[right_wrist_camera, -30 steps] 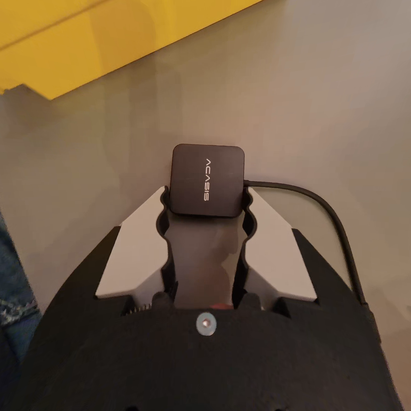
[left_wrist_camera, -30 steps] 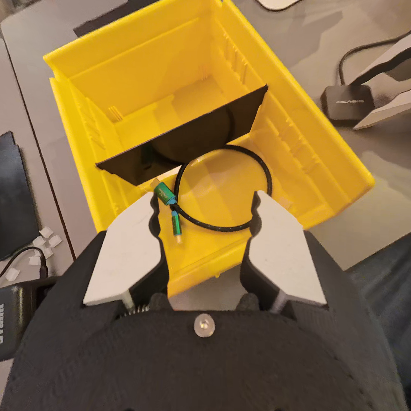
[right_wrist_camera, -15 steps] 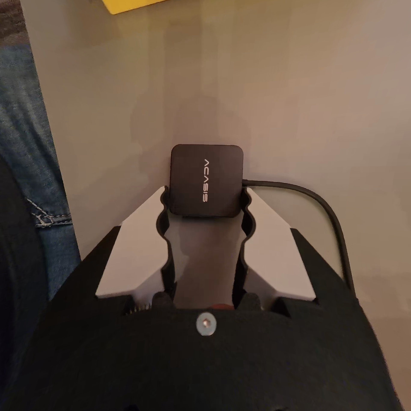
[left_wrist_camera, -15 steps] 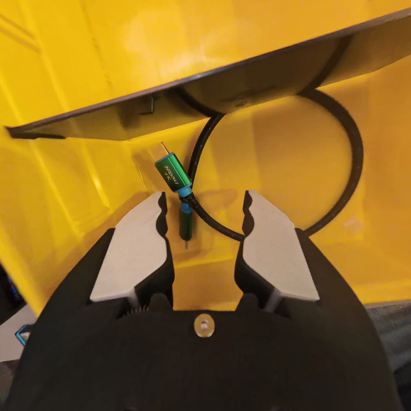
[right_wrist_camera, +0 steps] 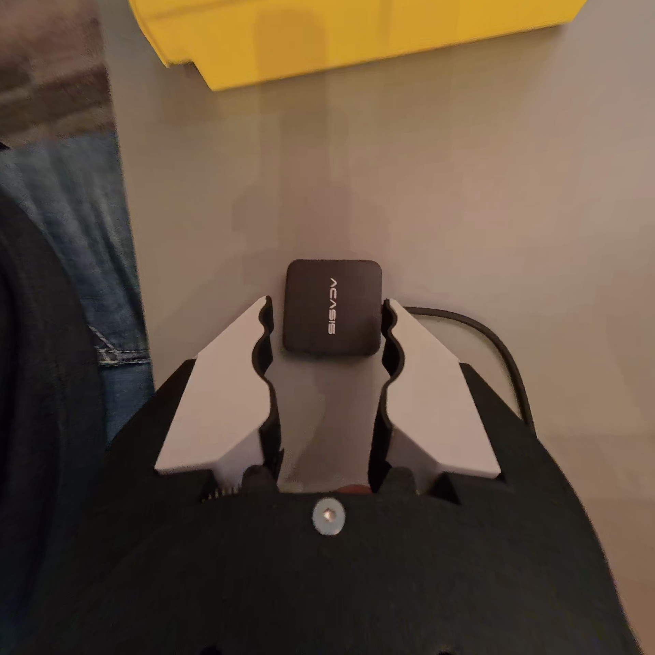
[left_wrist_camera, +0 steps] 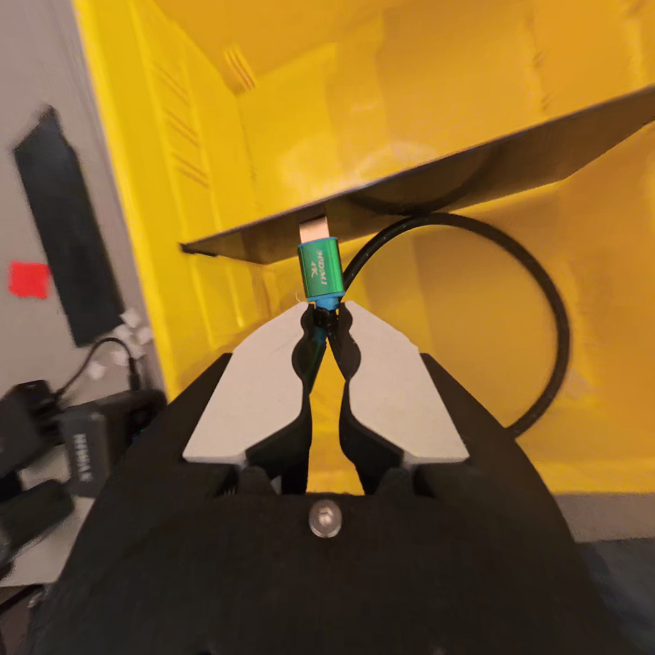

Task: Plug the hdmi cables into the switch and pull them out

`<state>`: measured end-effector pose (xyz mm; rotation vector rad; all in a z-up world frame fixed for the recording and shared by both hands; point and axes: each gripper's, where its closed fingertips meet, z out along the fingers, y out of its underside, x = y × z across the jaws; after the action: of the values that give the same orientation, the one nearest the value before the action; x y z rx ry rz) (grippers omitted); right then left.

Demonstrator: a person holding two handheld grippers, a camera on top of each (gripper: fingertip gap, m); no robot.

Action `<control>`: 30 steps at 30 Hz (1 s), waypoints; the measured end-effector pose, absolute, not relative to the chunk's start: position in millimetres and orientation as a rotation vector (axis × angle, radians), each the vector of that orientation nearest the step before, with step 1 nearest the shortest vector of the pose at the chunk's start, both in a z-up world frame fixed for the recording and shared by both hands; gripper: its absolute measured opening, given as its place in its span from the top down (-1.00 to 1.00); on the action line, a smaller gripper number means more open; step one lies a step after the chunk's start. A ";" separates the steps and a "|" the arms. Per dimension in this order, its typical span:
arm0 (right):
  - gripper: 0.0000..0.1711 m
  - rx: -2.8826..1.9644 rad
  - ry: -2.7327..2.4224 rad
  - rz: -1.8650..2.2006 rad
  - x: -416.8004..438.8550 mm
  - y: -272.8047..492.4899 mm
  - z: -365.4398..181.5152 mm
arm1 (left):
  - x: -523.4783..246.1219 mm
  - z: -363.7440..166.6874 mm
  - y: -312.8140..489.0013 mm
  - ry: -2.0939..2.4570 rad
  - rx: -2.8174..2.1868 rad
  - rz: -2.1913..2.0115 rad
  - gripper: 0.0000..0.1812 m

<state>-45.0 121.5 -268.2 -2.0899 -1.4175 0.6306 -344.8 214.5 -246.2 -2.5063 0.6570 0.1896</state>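
Observation:
In the left wrist view my left gripper [left_wrist_camera: 324,308] is shut on the black braided HDMI cable [left_wrist_camera: 553,319], just behind its green plug [left_wrist_camera: 320,271]. The plug points up at the black divider [left_wrist_camera: 460,173] of the yellow bin [left_wrist_camera: 460,88]. The cable's second green plug [left_wrist_camera: 315,351] hangs between my fingers. In the right wrist view my right gripper [right_wrist_camera: 326,304] straddles the small black square switch [right_wrist_camera: 331,319] on the grey table. Its jaws are slightly apart from the switch, with a gap on the left. The switch's own black cord [right_wrist_camera: 496,340] leads off right.
The yellow bin's outer wall [right_wrist_camera: 319,42] lies beyond the switch. The table's edge and a person's jeans [right_wrist_camera: 88,248] are at the left. In the left wrist view, a flat black device [left_wrist_camera: 67,230], a black box with a cord [left_wrist_camera: 85,450] and a red patch [left_wrist_camera: 28,280] lie left of the bin. Left tips to right tips: about 30 cm.
My left gripper went down into the bin, closed on the cable behind the green plug and lifted it. My right gripper swung toward the bin and loosened from the switch.

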 end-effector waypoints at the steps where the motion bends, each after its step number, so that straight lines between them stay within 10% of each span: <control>1: 0.30 -2.079 -1.404 0.656 -45.0 121.0 -262.8 | -339.2 -231.6 213.6 0.670 -2.470 0.199 0.87; 18: 0.14 -1.729 -1.285 0.626 -58.0 119.8 -176.6 | -218.9 -31.5 169.7 1.127 -1.765 0.335 0.87; 30: 0.45 -1.457 -1.208 0.683 -57.1 107.4 -118.6 | -87.3 -123.4 121.5 1.880 -1.527 0.017 0.87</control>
<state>-57.1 107.4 -118.6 -1.4574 -1.2084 0.6828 -87.3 121.5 -123.4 -1.5266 1.8797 0.0172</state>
